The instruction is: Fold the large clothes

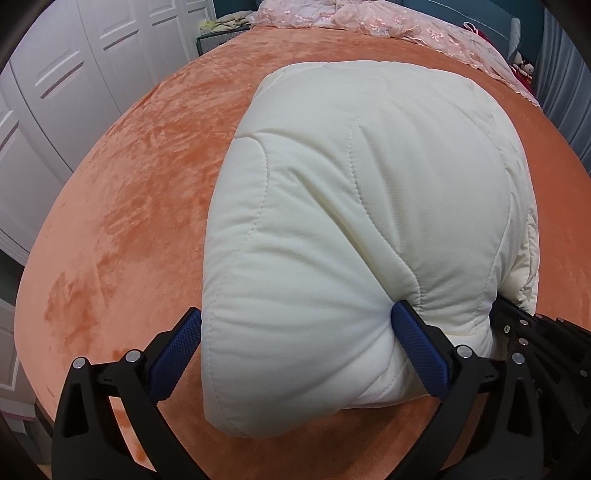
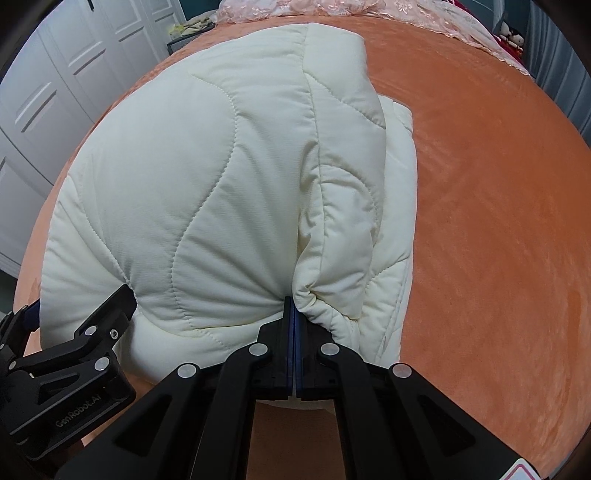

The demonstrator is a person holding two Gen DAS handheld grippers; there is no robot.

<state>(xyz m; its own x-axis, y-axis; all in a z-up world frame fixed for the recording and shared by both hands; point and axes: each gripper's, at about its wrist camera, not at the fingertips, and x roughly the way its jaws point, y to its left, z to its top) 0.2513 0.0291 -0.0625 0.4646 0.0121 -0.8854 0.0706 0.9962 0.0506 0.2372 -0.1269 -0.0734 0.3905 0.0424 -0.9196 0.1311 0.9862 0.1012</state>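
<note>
A cream quilted jacket [image 1: 362, 192] lies folded in a thick bundle on the orange bed cover [image 1: 122, 192]. My left gripper [image 1: 297, 312] stands wide open around the near folded edge. The bulge of the jacket fills the gap, and the right blue pad [image 1: 413, 339] dents the fabric. In the right wrist view the jacket [image 2: 207, 177] spreads to the left and ahead. My right gripper [image 2: 291, 301] is shut on a puckered pinch of it at the near edge. The left gripper's black finger [image 2: 114, 306] shows at the lower left, against the jacket.
White wardrobe doors [image 1: 55, 96] stand left of the bed. Pink lace bedding [image 1: 369, 18] is heaped at the far end, with plush toys [image 1: 522, 64] at the far right. Bare orange cover [image 2: 498, 221] stretches to the right of the jacket.
</note>
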